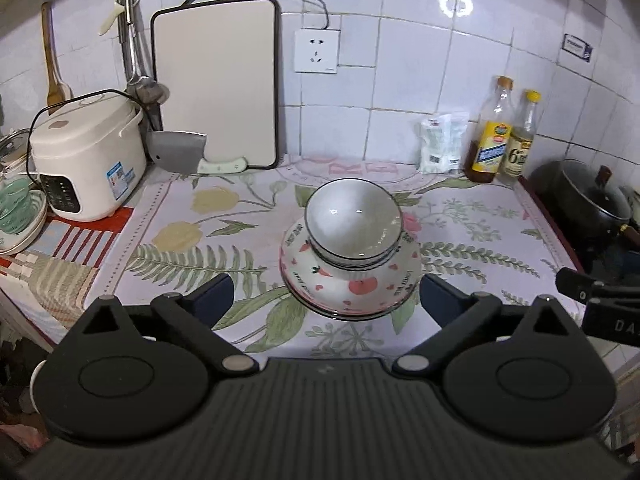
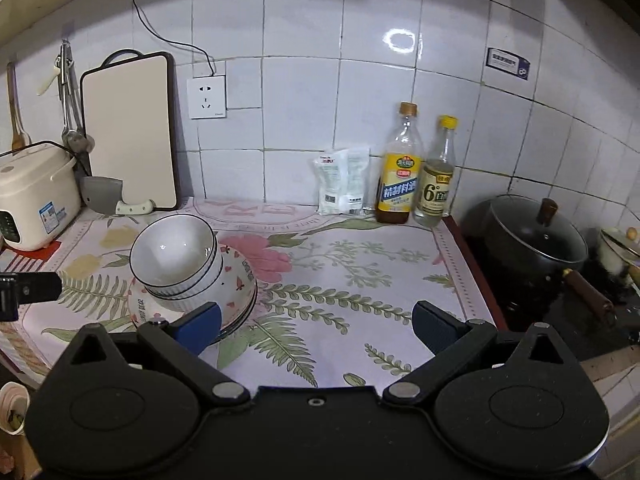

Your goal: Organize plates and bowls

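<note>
A stack of dishes stands on the floral counter mat point(image 1: 200, 240). Two white ribbed bowls with dark rims point(image 1: 352, 220) point(image 2: 176, 256) sit tilted inside a strawberry-print bowl point(image 1: 352, 284) point(image 2: 236, 276), which rests on a plate point(image 1: 344, 314). My left gripper point(image 1: 326, 300) is open, its blue pads wide apart just in front of the stack and touching nothing. My right gripper point(image 2: 316, 324) is open too, to the right of the stack, with its left pad point(image 2: 200, 330) overlapping the plate's edge in the view. Each gripper shows at the edge of the other's view.
A rice cooker point(image 1: 84, 160), a cleaver point(image 1: 180, 154) and a cutting board point(image 1: 216, 84) stand at the back left. Two bottles point(image 2: 416, 172) and a white packet point(image 2: 344, 182) line the back wall. A lidded black pot point(image 2: 536, 236) sits on the stove at right.
</note>
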Demonstrator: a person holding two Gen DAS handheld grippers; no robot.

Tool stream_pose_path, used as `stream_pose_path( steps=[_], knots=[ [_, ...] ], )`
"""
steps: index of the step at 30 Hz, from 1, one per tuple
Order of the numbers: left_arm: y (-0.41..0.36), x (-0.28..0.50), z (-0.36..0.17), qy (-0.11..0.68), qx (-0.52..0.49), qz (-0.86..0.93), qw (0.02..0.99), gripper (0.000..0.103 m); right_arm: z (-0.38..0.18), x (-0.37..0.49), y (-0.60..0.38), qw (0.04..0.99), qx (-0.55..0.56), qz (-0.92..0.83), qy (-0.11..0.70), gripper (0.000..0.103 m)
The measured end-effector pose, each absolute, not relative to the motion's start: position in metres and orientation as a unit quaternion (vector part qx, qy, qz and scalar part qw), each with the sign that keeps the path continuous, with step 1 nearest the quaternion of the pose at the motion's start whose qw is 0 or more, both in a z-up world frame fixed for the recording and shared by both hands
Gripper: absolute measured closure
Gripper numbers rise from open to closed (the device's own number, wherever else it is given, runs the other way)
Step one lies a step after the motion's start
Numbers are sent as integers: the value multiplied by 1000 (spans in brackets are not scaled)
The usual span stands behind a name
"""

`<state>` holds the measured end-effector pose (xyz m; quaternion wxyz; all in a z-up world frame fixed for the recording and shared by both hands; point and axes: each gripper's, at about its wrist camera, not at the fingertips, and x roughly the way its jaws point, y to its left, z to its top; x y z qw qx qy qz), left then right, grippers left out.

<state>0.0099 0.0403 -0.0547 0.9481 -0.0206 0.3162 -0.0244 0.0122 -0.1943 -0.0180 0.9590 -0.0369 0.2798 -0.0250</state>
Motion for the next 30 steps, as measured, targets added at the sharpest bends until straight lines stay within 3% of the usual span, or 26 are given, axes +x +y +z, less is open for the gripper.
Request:
stream_pose_path(
  steps=[30],
  knots=[
    [23, -28, -53, 311, 15, -10, 950, 2, -13, -31, -193, 964, -48, -33, 258, 0]
  ],
)
